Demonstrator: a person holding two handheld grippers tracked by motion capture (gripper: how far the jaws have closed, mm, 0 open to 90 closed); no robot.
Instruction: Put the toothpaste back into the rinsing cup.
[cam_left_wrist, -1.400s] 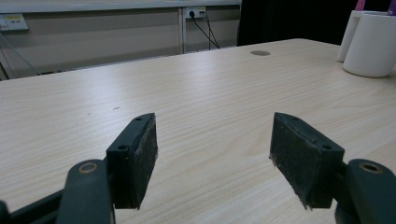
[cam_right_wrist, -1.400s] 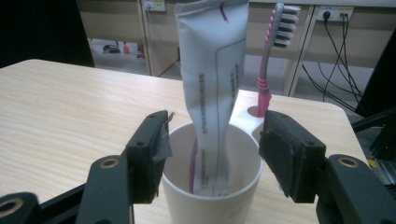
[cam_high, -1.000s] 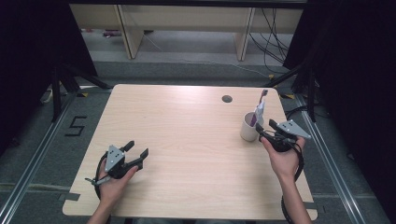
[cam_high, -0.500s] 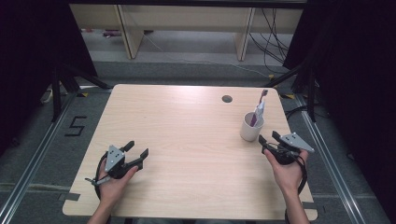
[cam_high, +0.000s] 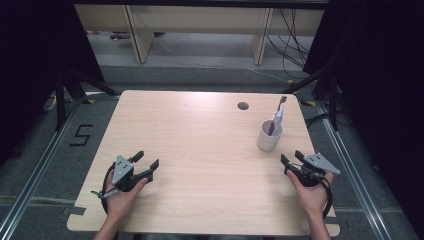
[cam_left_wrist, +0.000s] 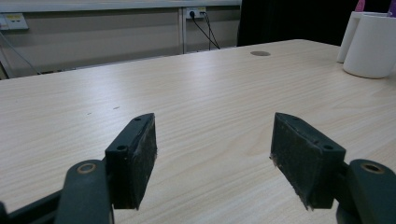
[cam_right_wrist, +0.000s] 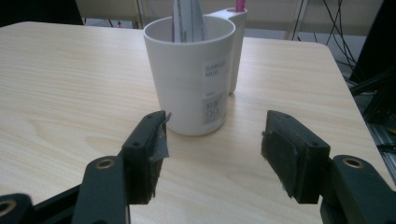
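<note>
Just ahead of the right gripper, between the lines of its wide-spread, empty fingers, we see the white cup standing upright on the surface, apart from the fingers. A tube-like packet and a pink-tipped item stand in the cup and its side holder. We judge the loading done, with the right gripper clear of the cup. The left gripper rests low over the surface, fingers wide, holding nothing, well apart from the cup. Nothing blocks either gripper; a round hole lies beyond the cup.
</note>
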